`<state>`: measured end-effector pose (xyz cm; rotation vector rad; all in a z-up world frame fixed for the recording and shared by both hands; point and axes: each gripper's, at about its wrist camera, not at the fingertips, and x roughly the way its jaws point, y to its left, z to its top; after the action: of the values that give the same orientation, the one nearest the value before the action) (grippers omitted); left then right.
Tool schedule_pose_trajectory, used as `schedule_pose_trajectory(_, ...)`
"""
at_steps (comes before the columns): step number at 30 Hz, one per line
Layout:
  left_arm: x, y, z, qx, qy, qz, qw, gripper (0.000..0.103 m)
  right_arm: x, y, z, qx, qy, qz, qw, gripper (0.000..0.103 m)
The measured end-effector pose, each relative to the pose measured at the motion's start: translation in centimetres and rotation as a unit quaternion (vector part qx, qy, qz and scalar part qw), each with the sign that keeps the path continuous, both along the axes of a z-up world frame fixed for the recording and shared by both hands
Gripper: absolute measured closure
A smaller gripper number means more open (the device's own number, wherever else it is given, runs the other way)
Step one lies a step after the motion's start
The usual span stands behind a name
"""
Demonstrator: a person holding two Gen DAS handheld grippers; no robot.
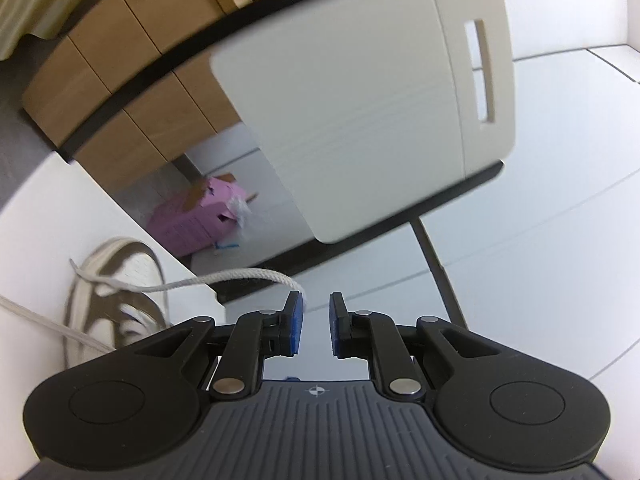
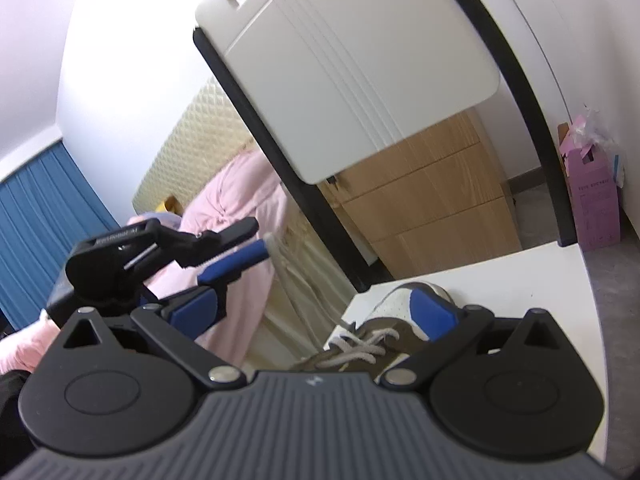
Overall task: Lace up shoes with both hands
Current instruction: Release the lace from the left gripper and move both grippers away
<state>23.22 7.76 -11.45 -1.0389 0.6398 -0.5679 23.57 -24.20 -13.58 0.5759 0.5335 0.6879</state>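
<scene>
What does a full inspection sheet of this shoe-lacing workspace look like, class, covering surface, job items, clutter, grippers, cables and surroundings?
surface: white table, the shoe near its edge.
job's things: brown and white shoe, partly laced; loose lace stretched off the shoe up to the left gripper.
clutter: nothing seen.
grippers: left gripper, jaws narrowly apart, lace meeting one fingertip, grip cannot be told; right gripper, jaws wide, nothing between them.
cables: nothing seen.
surroundings: white-backed chair, pink box on the floor, wooden drawers, pink bedding, blue curtain.
</scene>
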Motion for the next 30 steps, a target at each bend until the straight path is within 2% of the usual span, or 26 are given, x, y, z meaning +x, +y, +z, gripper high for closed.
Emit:
schedule_pose_trajectory(3, -0.2, -0.8, 0.6, 0.016, -0.001, -0.016, 0.9997, 0.088, 0.0, 0.0, 0.3, -0.010, -0.010, -0.006, 1.000, 0.000)
schedule_pose_trajectory(6, 0.4, -1.4, 1.0, 0.046, 0.012, -0.026, 0.9985, 0.088, 0.6, 0.8, 0.4, -0.047, -0.017, -0.013, 0.999, 0.000)
schedule_pose_trajectory(9, 0.9, -1.8, 2.5, 0.118, 0.003, -0.045, 0.9920, 0.083, 1.2, 0.7, 0.0, -0.074, 0.003, -0.043, 0.996, 0.000)
schedule_pose_trajectory(10, 1.1, -1.9, 3.0, 0.148, -0.003, -0.052, 0.9876, 0.081, 1.3, 0.3, -0.1, -0.068, 0.010, -0.051, 0.996, 0.000)
schedule_pose_trajectory(12, 1.4, -2.4, 4.0, 0.232, -0.016, -0.064, 0.9704, 0.064, 1.6, -0.6, -0.3, -0.054, 0.024, -0.067, 0.996, 0.000)
schedule_pose_trajectory(14, 1.0, -3.0, 4.8, 0.324, -0.043, -0.071, 0.9424, 0.056, 2.3, -0.7, -0.4, -0.064, 0.032, -0.066, 0.995, 0.000)
schedule_pose_trajectory(15, 0.7, -2.9, 4.8, 0.351, -0.055, -0.070, 0.9320, 0.054, 2.6, -0.8, -0.5, -0.069, 0.036, -0.064, 0.995, 0.000)
schedule_pose_trajectory(16, 0.5, -2.5, 4.8, 0.364, -0.056, -0.061, 0.9276, 0.054, 3.2, -0.8, -0.5, -0.076, 0.037, -0.058, 0.995, 0.000)
schedule_pose_trajectory(17, 0.7, -1.9, 4.6, 0.365, -0.045, -0.050, 0.9287, 0.053, 3.7, -0.8, -0.5, -0.083, 0.037, -0.050, 0.995, 0.000)
schedule_pose_trajectory(19, 1.0, -0.1, 4.1, 0.340, -0.017, -0.026, 0.9400, 0.052, 5.1, -0.8, -0.7, -0.097, 0.041, -0.042, 0.994, 0.000)
schedule_pose_trajectory(21, 1.4, 2.0, 3.3, 0.291, -0.001, -0.004, 0.9568, 0.049, 6.7, -0.3, -0.8, -0.108, 0.046, -0.029, 0.993, 0.000)
schedule_pose_trajectory(23, 2.0, 4.0, 2.0, 0.250, 0.022, 0.015, 0.9679, 0.048, 8.2, 0.8, -0.6, -0.126, 0.041, -0.008, 0.991, 0.000)
schedule_pose_trajectory(25, 2.7, 5.5, 1.0, 0.237, 0.052, 0.030, 0.9696, 0.048, 9.7, 2.6, -0.5, -0.153, 0.034, 0.025, 0.987, 0.000)
schedule_pose_trajectory(27, 3.0, 6.8, 0.7, 0.238, 0.070, 0.053, 0.9673, 0.045, 11.0, 4.5, -0.3, -0.177, 0.024, 0.060, 0.982, 0.000)
schedule_pose_trajectory(30, 3.8, 8.3, 0.6, 0.257, 0.095, 0.084, 0.9581, 0.041, 13.2, 7.8, 0.2, -0.208, 0.007, 0.121, 0.971, 0.000)
